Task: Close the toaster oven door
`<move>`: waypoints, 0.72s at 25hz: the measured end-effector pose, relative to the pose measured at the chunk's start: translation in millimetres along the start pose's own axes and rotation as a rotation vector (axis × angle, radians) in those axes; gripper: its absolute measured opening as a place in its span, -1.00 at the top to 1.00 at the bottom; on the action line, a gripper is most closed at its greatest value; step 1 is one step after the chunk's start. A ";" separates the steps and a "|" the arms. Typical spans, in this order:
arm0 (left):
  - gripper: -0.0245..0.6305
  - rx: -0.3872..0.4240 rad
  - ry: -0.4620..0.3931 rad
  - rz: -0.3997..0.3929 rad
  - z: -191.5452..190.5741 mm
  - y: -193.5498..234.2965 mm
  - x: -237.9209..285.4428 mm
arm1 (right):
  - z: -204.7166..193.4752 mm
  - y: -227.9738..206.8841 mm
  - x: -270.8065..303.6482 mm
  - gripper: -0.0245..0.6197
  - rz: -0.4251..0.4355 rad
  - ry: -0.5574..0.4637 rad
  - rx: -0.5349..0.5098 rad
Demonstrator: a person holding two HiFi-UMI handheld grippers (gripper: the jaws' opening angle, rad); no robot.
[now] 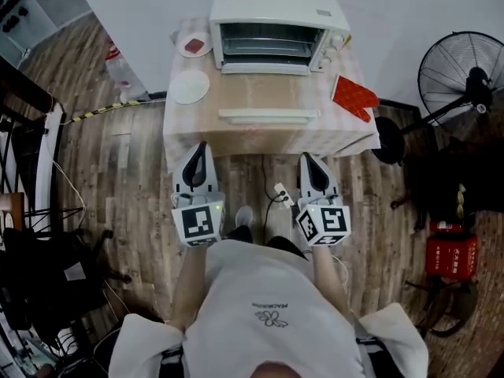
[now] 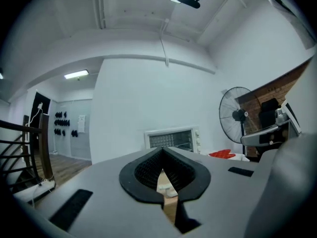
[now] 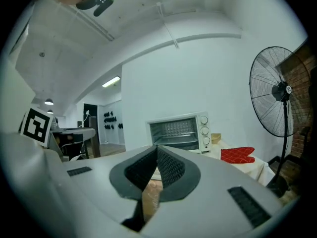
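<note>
Both grippers closed, pads together, nothing between them: left gripper (image 1: 200,148) sits lower left of centre in the head view, right gripper (image 1: 309,159) lower right of centre, both level and aimed up-frame at the table (image 1: 346,136). Tips stop just short of the table's near edge, over wood floor (image 1: 134,179). Toaster oven (image 1: 277,26) stands at the table's far edge, top centre, against the wall. Its door (image 1: 269,93) is folded down flat, with the handle (image 1: 269,116) running close along the table's near edge, between the two grippers' lines. Side room by the door: a white plate (image 1: 190,87) just off its left edge, a red oven mitt (image 1: 354,97) off its right. Open floor lies between the grippers and straight ahead of them. A standing fan (image 1: 461,73) crowds the right side; cables and racks fill the left edge of the frame.
</note>
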State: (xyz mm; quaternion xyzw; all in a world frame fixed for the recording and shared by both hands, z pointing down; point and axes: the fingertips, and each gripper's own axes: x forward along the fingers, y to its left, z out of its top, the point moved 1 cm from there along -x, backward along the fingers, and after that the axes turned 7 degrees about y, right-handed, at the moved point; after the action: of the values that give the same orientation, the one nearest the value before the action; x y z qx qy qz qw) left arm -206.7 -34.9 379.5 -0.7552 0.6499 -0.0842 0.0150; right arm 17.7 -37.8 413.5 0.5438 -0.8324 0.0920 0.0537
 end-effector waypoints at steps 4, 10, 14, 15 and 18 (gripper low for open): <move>0.87 -0.032 -0.040 0.055 14.7 22.1 14.6 | 6.9 3.1 27.1 0.90 0.021 0.007 -0.027; 0.87 0.006 0.008 0.100 10.7 23.4 16.6 | -2.1 -5.0 47.0 0.90 0.086 0.004 0.034; 0.87 -0.030 -0.039 0.213 39.3 32.0 9.6 | -10.2 -15.2 58.5 0.90 0.195 0.009 -0.031; 0.87 -0.020 -0.052 0.243 47.4 31.0 6.8 | -8.5 -17.1 56.2 0.90 0.225 0.008 -0.054; 0.87 0.009 -0.084 0.305 65.3 17.9 0.8 | -3.8 -30.7 46.0 0.90 0.258 0.011 -0.109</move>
State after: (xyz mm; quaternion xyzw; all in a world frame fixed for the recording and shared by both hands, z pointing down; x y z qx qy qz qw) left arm -214.6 -44.2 312.8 -0.6506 0.7554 -0.0523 0.0583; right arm 27.2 -90.2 428.8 0.4281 -0.8988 0.0557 0.0755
